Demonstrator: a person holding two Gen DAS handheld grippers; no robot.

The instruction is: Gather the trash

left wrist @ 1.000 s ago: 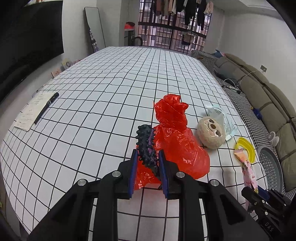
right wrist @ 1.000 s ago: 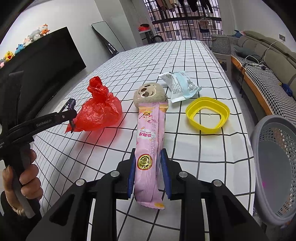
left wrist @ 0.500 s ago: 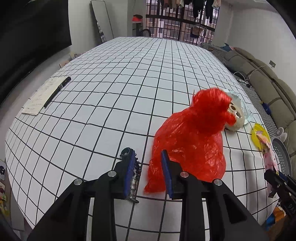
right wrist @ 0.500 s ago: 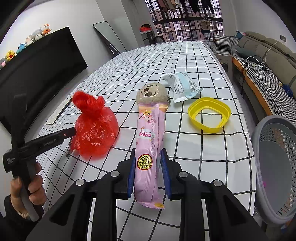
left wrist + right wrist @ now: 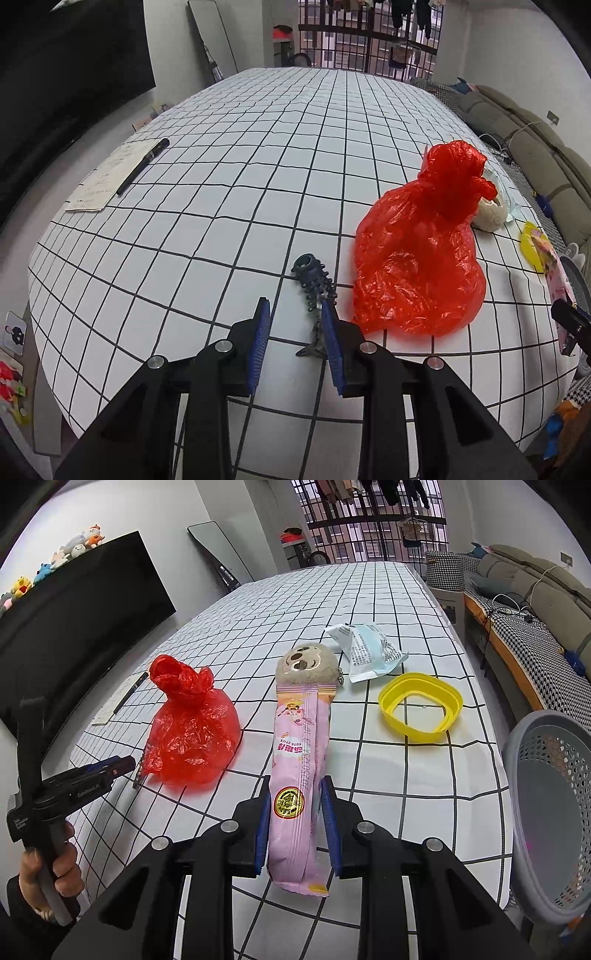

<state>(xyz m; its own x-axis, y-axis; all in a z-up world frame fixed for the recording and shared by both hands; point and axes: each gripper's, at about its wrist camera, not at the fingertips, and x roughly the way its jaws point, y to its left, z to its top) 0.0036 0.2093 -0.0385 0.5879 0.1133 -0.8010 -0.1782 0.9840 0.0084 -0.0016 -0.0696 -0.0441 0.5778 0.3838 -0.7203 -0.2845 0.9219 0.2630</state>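
With the right tool [image 5: 293, 823] clamped on the pink wrapper [image 5: 298, 771] near the worktop's [image 5: 258, 155] right edge by the basket [image 5: 554, 812], the left tool [image 5: 295, 332], jaws apart beside the red bag [image 5: 417, 254], may snag the spiky brush [image 5: 316, 286] instead.

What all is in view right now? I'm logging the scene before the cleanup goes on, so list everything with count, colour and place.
red plastic bag: 1, red, on the table's left side
spiky hair roller: 1, dark blue-black, lying beside the bag
snack wrapper: 1, pink, between the right jaws
plush toy: 1, beige, mid-table
mask packet: 1, white and blue, behind the plush
yellow ring: 1, yellow, right of the wrapper
basket: 1, grey, off the table's right edge
paper: 1, white, far left edge
pen: 1, black, on the paper
table: 1, white with black grid
left hand-held gripper: 1, black, open
right hand-held gripper: 1, black, shut on the wrapper
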